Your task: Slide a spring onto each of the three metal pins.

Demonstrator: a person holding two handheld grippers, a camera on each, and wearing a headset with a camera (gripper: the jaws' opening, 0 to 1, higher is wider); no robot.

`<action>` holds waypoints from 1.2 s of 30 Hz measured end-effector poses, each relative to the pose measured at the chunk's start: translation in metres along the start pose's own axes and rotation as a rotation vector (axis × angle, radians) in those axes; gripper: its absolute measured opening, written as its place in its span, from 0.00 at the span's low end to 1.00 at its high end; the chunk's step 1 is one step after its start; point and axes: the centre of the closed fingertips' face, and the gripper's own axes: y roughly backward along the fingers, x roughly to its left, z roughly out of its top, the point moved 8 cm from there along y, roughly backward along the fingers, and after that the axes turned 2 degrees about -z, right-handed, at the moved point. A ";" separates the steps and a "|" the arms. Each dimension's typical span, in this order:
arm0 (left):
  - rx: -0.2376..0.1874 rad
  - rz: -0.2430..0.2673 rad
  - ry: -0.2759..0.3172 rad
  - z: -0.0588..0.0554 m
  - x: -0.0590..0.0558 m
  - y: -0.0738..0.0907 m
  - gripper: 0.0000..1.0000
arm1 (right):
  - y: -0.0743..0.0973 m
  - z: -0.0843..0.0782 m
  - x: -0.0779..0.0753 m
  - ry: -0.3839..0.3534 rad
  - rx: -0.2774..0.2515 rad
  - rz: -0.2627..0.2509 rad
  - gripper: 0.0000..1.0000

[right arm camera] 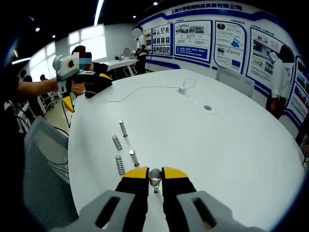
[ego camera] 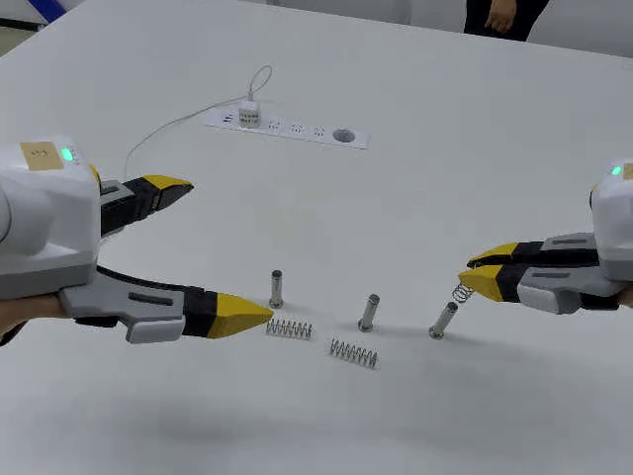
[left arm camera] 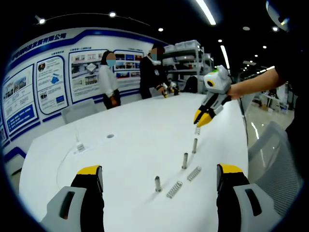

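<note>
1. Head view: the held spring (ego camera: 461, 292) is pinched between the yellow tips of the right gripper (ego camera: 477, 277), up and to the right of the middle pin (ego camera: 369, 312).
2. It hangs just over the top of the right-hand pin (ego camera: 442, 320), which leans beside the middle pin. I cannot tell whether spring and pin touch.
3. Right gripper view: the coil sits end-on between the closed tips, with that pin's top straight beyond it.
4. The left-hand pin (ego camera: 276, 288) stands upright, well to the left of the middle pin. No pin has a spring on it.
5. The first loose spring (ego camera: 289, 329) lies flat, left of the middle pin and near the left-hand pin's foot.
6. The second loose spring (ego camera: 353, 353) lies flat just in front of the middle pin.
7. The left gripper (ego camera: 223, 252) is spread wide with nothing between its tips. Its lower tip is just beside the first loose spring.
8. The power strip (ego camera: 287, 127) lies well beyond the middle pin on the white table (ego camera: 445, 198), with a white plug (ego camera: 249, 114) and cable in it.
</note>
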 end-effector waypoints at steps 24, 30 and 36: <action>0.034 0.006 0.041 -0.013 -0.001 0.003 1.00 | -0.024 -0.021 0.001 0.002 0.062 0.007 0.10; 0.036 0.009 0.050 -0.015 -0.001 0.003 1.00 | -0.032 -0.028 0.003 0.023 0.087 0.005 0.11; 0.032 0.007 0.063 -0.016 -0.003 0.004 1.00 | -0.037 -0.034 0.002 0.031 0.107 0.001 0.11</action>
